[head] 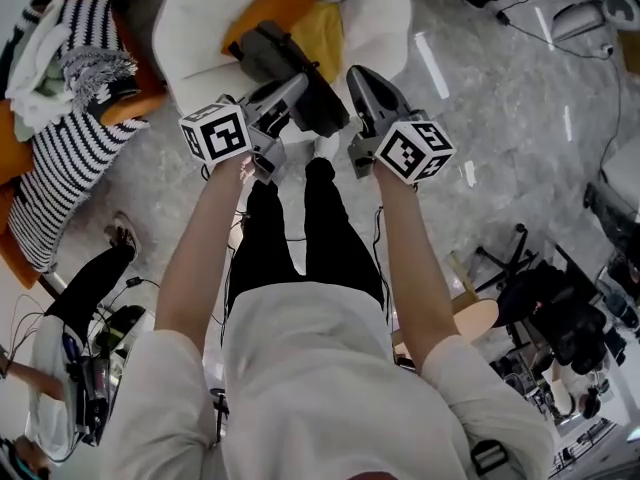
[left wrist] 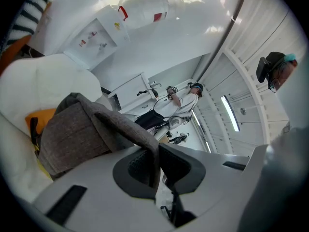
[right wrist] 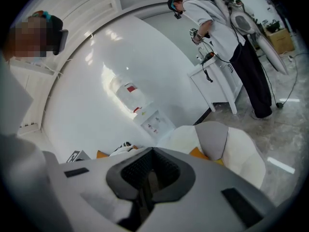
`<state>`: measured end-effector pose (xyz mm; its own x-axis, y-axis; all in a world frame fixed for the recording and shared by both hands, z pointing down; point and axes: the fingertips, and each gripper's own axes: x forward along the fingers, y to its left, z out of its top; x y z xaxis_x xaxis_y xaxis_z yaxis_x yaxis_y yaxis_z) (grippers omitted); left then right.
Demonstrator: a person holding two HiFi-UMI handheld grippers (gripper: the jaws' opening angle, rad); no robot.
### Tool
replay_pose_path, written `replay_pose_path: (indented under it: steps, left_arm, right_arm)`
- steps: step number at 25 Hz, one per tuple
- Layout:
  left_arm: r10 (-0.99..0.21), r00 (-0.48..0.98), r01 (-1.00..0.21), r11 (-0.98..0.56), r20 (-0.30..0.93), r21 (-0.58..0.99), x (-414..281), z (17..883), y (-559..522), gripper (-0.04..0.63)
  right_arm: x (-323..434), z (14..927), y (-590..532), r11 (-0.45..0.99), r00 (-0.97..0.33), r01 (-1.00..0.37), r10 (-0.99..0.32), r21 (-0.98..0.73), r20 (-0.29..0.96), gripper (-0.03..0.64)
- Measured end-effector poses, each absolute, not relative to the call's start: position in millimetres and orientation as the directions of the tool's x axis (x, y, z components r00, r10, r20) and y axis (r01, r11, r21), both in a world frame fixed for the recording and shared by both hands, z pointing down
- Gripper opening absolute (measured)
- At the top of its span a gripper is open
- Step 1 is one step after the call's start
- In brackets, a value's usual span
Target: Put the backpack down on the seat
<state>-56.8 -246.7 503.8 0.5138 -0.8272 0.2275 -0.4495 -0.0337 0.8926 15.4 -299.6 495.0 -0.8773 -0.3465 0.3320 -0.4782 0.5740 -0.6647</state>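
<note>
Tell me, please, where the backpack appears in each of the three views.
Head view: the backpack is top centre, over the white seat.
Left gripper view: left of centre, its strap clamped in the left gripper.
Right gripper view: its body is not in view; only a thin strip, probably its strap, shows between the right gripper's closed jaws.
Shared landmark: the white seat's orange cushion.

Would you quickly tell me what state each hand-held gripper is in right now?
Left hand-held gripper: closed on the grey backpack strap.
Right hand-held gripper: closed on a thin grey strap, apparently the backpack's.
</note>
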Motion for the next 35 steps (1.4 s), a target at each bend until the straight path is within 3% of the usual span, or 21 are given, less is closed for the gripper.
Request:
replay_pose_path:
  steps: [15, 35]
  left_arm:
    - [-0.778, 0.601, -0.400, -0.095, 0.182, 0.912, -15.4, 532.1, -286.6, 0.041]
    - [-0.586, 0.795, -0.332, -0.205, 0.156, 0.921, 16.5, 592.0, -313.1, 0.041]
  right_arm:
    - [35.2, 551.1, -320.5, 0.521, -0.864, -0.498, -0.368, -0.693, 0.344, 0.023]
    - [58.9, 605.1, -332.0, 0.430, -0.820, -0.548, -0.444, -0.717, 0.361, 0.023]
